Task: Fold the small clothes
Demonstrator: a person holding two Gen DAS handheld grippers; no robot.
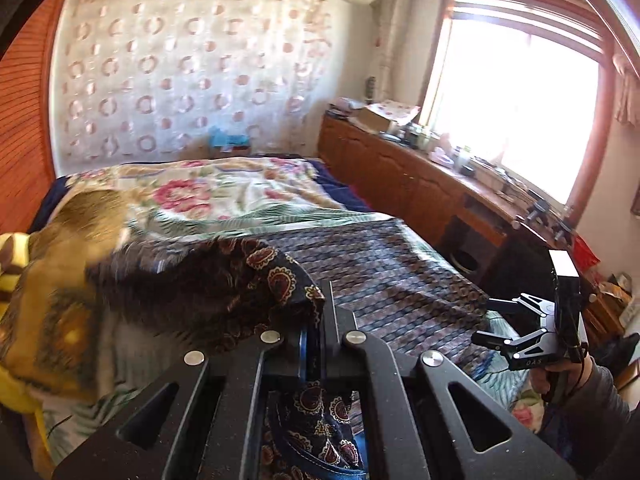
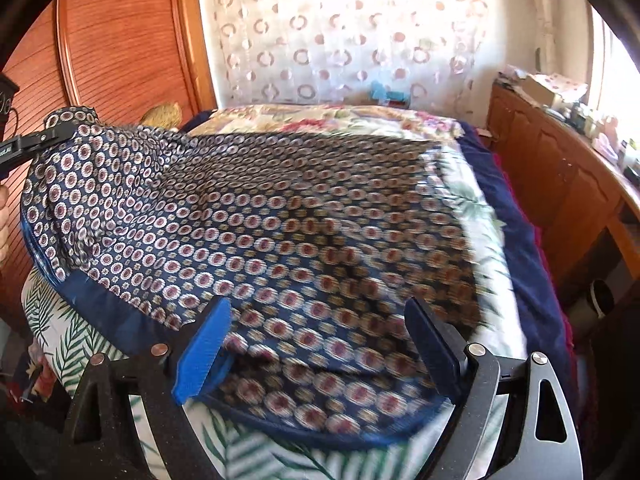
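Note:
A navy cloth [image 2: 280, 220] printed with rows of small round medallions is spread over the bed. My left gripper [image 1: 318, 320] is shut on one corner of the cloth [image 1: 256, 280], which it holds raised off the bed, with the fabric draping back over its fingers. In the right wrist view the left gripper [image 2: 48, 136] appears at the far left, pinching that lifted corner. My right gripper [image 2: 320, 344] stands open, its blue pad [image 2: 204, 352] and black pad [image 2: 432, 348] wide apart over the cloth's near hem and not pressing on it. The right gripper [image 1: 482, 320] also shows at the right in the left wrist view.
The bed carries a floral quilt [image 1: 224, 196] with palm-leaf print. A blurred yellow-brown blanket [image 1: 60, 320] lies at its left. A long wooden cabinet [image 1: 400, 168] with clutter runs along the right under a bright window. A wooden wardrobe [image 2: 120, 40] stands at the left.

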